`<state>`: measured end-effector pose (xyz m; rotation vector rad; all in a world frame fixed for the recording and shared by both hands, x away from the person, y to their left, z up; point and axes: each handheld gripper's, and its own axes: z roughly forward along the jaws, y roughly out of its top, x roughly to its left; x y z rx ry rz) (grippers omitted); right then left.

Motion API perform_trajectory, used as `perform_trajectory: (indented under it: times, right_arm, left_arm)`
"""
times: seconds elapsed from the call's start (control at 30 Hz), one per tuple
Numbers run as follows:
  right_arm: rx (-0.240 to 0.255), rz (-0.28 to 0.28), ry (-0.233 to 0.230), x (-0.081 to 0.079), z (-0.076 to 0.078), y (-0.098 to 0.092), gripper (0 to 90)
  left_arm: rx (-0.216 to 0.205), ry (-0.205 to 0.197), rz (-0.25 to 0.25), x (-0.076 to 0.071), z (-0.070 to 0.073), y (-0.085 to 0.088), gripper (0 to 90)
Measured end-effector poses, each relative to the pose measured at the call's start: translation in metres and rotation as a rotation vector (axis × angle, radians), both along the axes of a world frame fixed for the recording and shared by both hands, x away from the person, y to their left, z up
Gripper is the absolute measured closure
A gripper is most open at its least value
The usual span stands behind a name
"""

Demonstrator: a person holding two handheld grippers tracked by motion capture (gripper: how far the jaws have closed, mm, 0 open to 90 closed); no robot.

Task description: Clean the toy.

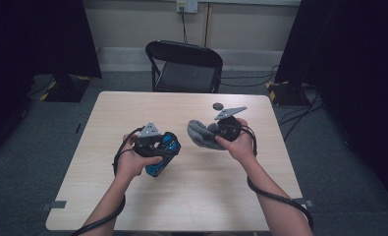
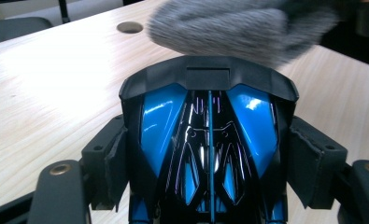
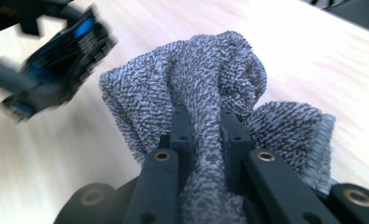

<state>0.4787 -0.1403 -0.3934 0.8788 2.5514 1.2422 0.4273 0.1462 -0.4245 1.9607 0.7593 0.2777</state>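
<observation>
— Left gripper (image 1: 158, 150): what's in it?
— A blue and black toy car (image 2: 209, 140), clamped between its pads above the table (image 1: 132, 113).
— And the right gripper (image 1: 216, 132)?
— Pinched tight on a grey cloth (image 3: 205, 88), just beside the car.

Both forearms come in from the bottom of the high view, bare to the elbows, each with a black cable trailing beside it. The left hand (image 1: 132, 160) wraps around the body of the left claw (image 1: 166, 151), which points toward the right claw and carries a grey three-cornered plate on top. Its jaws stand wide, the pads pressed against both sides of what sits between them. The right hand (image 1: 239, 142) grips the right claw (image 1: 207, 133) from behind, pointing it leftward toward the other. Its jaws are drawn almost together, pinching a fold of what they hold.
</observation>
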Motion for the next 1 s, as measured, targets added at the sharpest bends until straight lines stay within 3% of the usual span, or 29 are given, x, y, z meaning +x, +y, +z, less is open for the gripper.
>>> perform_trajectory:
  times: [0.2, 0.53, 0.73, 1.0]
  right_arm:
    - [-0.001, -0.023, 0.008, 0.012, 0.003, 0.014, 79.5]
    - [0.001, 0.015, 0.010, 0.013, 0.004, 0.048, 79.4]
    - [-0.011, 0.085, 0.016, 0.006, 0.000, 0.059, 79.4]
    - [-0.003, 0.116, 0.018, 0.001, -0.002, 0.056, 79.5]
  left_arm:
    - [-0.007, 0.002, -0.027, -0.004, 0.001, -0.007, 25.5]
    - [-0.013, 0.015, -0.077, -0.009, -0.002, -0.021, 25.5]
    - [-0.014, 0.015, -0.059, -0.007, -0.003, -0.015, 25.5]
    - [-0.005, 0.021, -0.041, -0.004, -0.006, -0.009, 25.5]
